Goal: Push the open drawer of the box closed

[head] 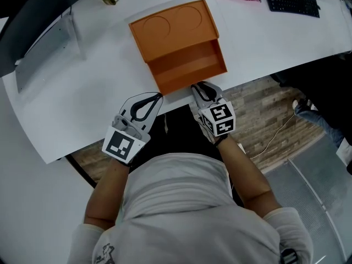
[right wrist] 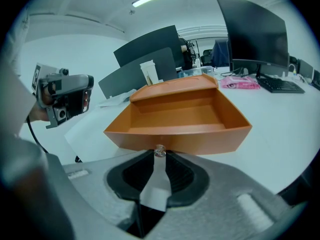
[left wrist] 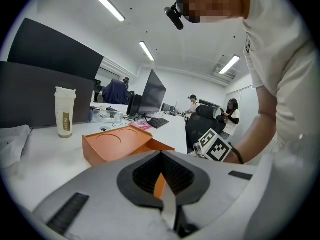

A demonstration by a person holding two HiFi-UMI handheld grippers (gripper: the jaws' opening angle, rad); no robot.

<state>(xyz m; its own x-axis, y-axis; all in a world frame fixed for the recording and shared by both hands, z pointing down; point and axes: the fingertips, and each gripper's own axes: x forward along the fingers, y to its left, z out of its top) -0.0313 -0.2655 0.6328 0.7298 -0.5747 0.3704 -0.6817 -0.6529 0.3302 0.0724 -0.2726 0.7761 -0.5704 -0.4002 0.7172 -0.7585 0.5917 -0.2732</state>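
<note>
Right gripper (head: 198,87) meets the open drawer (head: 190,66) at its near front, jaws narrowed onto the knob (right wrist: 159,151), seemingly ready to shove it into the orange box (head: 170,26). Left gripper (head: 158,97), closed, idles just left.

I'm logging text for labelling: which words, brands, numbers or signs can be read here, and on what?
"COFFEE": printed vertically on the dark band of the white cup.
Left tool's cube and right tool's cube: square marker patterns, no words.
Shirt print and keyboard keys: too small or blurred to read.
</note>
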